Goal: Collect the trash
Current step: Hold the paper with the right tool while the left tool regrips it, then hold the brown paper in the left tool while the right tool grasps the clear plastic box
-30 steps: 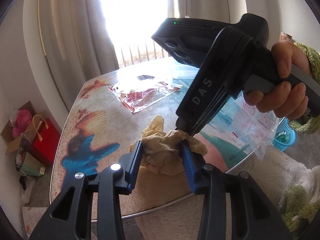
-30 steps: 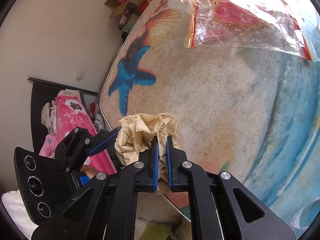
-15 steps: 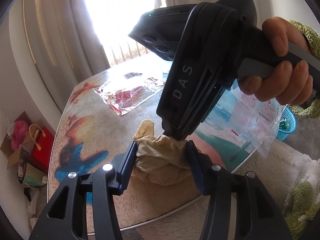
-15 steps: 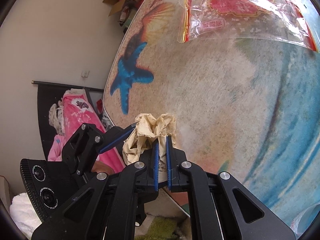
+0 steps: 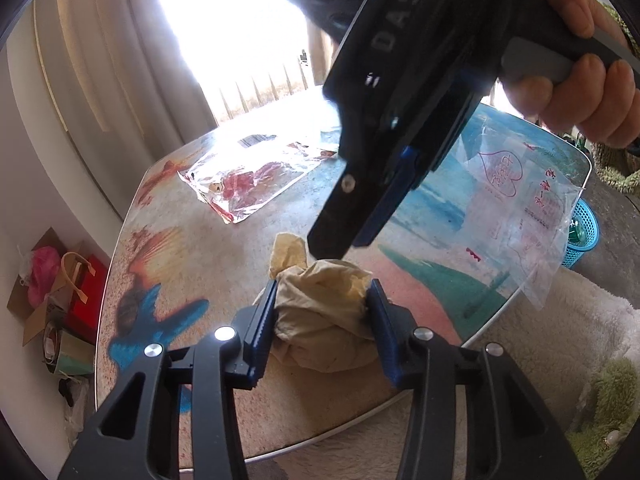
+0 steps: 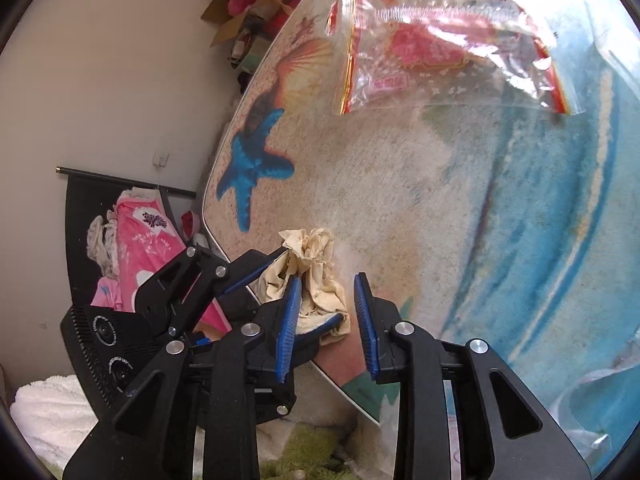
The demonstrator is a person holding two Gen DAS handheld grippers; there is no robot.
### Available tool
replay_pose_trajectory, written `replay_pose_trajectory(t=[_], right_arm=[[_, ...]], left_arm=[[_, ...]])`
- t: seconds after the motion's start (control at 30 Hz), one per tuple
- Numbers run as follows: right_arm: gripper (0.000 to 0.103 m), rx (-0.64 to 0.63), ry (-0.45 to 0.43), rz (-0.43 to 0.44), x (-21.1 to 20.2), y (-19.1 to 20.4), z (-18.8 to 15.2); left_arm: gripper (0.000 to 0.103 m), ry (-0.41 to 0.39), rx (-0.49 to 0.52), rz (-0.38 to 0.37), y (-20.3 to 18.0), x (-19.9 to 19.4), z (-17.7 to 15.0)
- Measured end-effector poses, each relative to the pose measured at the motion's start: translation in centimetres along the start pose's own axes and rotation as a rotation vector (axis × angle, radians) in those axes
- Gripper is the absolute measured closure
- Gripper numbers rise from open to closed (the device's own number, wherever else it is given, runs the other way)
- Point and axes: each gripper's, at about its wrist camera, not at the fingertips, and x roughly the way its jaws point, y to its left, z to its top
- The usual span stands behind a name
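Note:
A crumpled beige tissue (image 5: 320, 316) sits near the front edge of the beach-print table (image 5: 192, 248). My left gripper (image 5: 324, 284) has it between its blue pads; the jaws are closing and both pads touch the wad. In the right wrist view the same tissue (image 6: 314, 264) lies just beyond my right gripper (image 6: 328, 278), whose jaws are opening and stand apart from it. From the left wrist view the right gripper (image 5: 344, 240) hovers just above the tissue, held by a hand (image 5: 580, 88). A clear wrapper with red print (image 5: 248, 180) (image 6: 440, 52) lies farther back.
A clear printed plastic bag (image 5: 520, 208) overhangs the table's right edge. A blue basket (image 5: 582, 232) stands on the floor beyond it. Boxes and a red bag (image 5: 68, 280) sit on the floor at left. White and green rugs lie below the table's front edge.
My right gripper has opened, let go of the tissue and risen a little. The left gripper's pads have come in against the tissue and keep it.

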Motion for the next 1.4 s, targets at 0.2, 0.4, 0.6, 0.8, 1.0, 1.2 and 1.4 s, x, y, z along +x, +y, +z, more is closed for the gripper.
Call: replay_pose_trajectory(t=[0.2, 0.4, 0.6, 0.8, 1.0, 1.2, 1.4], right_arm=[[0.051, 0.014, -0.314, -0.092, -9.1, -0.5, -3.8], [0.035, 0.12, -0.474, -0.245, -13.0, -2.8, -8.9], [0.034, 0.239, -0.489, -0.297, -12.5, -5.5, -12.7], [0.03, 0.237, -0.561, -0.348, -14.2, -6.6, -11.6], [0.029, 0.358, -0.622, -0.282, -16.0, -11.4, -7.0], [0.039, 0.531, -0.595, -0.187, -15.0, -17.2, -2.5], [0.065, 0.62, -0.555, -0.193, -12.9, -20.0, -1.1]], left_arm=[[0.06, 0.009, -0.034, 0.003, 0.2, 0.3, -0.1], [0.062, 0.008, -0.062, 0.004, 0.4, 0.4, -0.2], [0.069, 0.014, -0.075, 0.025, 0.3, 0.3, -0.1], [0.076, 0.019, -0.084, 0.041, 0.4, 0.3, 0.1], [0.078, 0.022, -0.156, 0.049, 1.2, 0.5, 0.5], [0.081, 0.017, -0.217, 0.044, 2.2, 0.5, 1.0], [0.081, 0.015, -0.23, 0.044, 2.7, 0.5, 1.4]])
